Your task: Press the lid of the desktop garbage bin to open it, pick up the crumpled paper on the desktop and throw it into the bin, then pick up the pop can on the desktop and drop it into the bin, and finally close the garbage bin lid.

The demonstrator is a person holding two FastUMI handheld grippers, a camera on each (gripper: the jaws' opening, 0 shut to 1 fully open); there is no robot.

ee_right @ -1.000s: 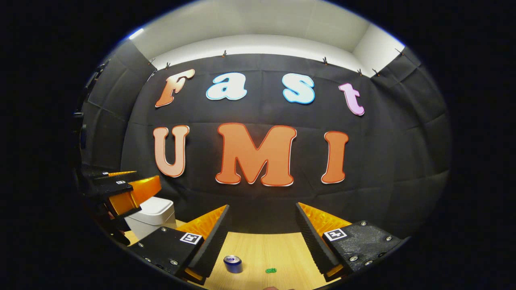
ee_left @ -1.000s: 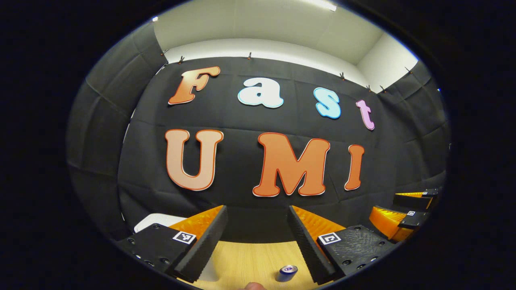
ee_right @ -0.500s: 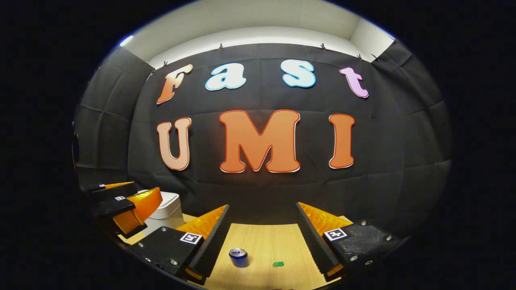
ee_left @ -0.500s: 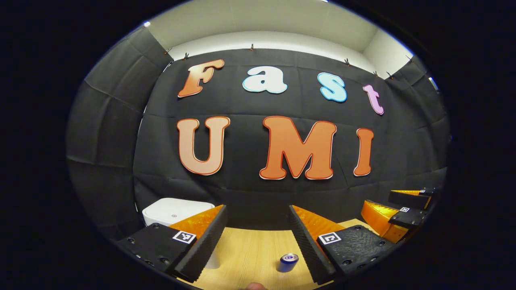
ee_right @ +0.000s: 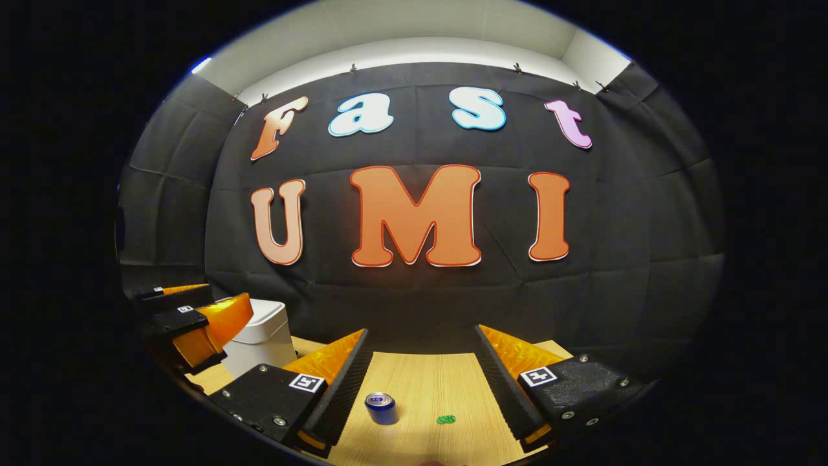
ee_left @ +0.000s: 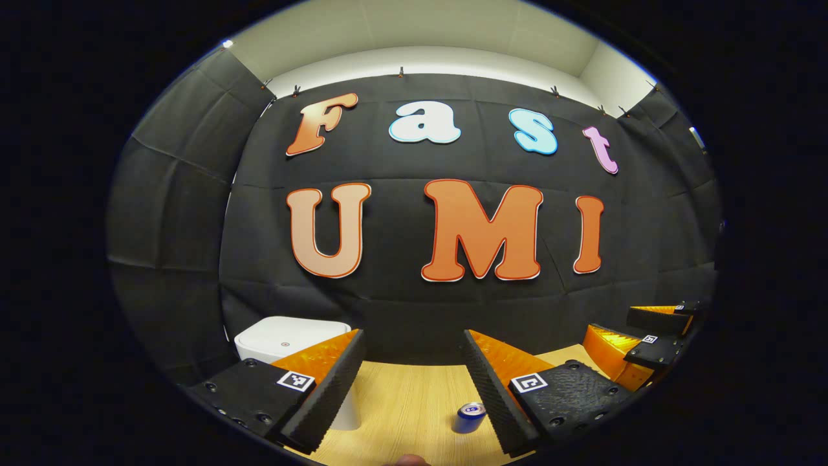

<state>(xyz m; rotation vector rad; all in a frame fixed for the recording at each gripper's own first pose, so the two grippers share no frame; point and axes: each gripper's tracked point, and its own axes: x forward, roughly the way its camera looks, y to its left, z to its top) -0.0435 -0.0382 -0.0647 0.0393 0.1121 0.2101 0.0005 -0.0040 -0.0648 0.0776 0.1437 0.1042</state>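
Note:
A white desktop bin [ee_left: 284, 335] stands at the table's back left with its lid down; it also shows as the bin [ee_right: 264, 327] in the right gripper view. A blue pop can [ee_left: 470, 417] stands upright on the wood, close to my left gripper's right finger. The same can [ee_right: 380, 408] sits just ahead of my right gripper's left finger. A small green crumpled scrap [ee_right: 446, 419] lies to its right. My left gripper [ee_left: 413, 336] is open and holds nothing, and so is my right gripper [ee_right: 420, 331]. Both hang above the table.
The light wooden table [ee_right: 427, 382] runs back to the black cloth wall. The right gripper [ee_left: 611, 321] shows far right in the left gripper view. The left gripper [ee_right: 228, 292] stands in front of the bin in the right gripper view. A person's fingertip [ee_left: 404, 460] shows at the bottom.
Both views have tipped downward, so more of the table and the bin shows. The can and the green scrap sit higher in view. Both grippers stay open.

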